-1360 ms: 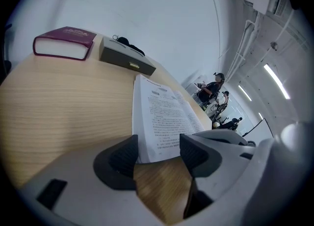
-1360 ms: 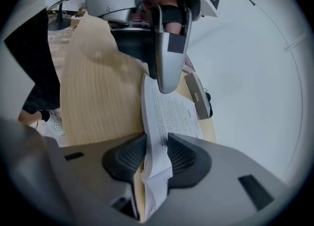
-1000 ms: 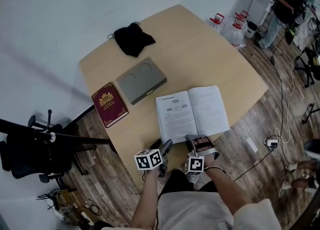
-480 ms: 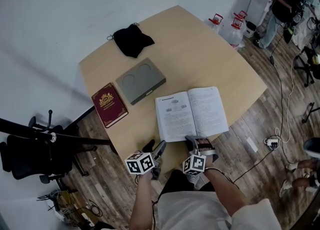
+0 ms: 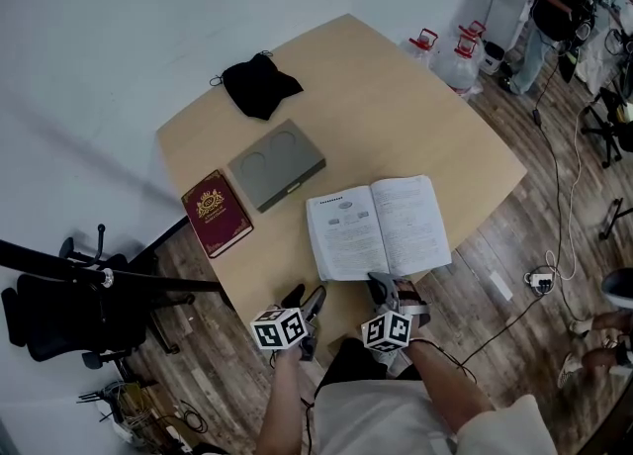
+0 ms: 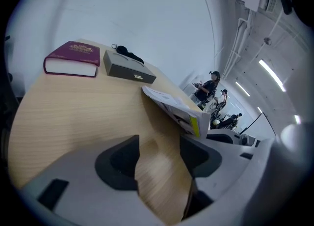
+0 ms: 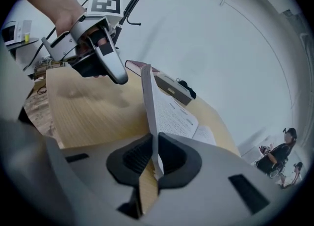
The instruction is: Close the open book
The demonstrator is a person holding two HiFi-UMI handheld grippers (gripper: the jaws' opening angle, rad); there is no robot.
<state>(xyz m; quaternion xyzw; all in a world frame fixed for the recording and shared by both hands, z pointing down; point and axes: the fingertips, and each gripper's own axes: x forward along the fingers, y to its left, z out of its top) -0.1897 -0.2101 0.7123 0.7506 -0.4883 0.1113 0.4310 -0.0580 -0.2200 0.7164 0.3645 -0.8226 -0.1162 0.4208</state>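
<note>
The right gripper (image 7: 153,157) is closing its jaws on the open book's (image 5: 379,227) near edge, while the left gripper (image 6: 158,155) is hovering open and empty alongside, with a red book (image 5: 217,210) beyond.

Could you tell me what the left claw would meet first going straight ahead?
Probably the bare table, beside the open book; the left claw tilts downward, though depth is unclear.

The book (image 5: 379,227) lies open and face up on the table (image 5: 396,107). Both its pages are white with dense black print. The spine runs from about 6 to 12 o'clock. It lies in the table's 5 o'clock part, close to the rim.
</note>
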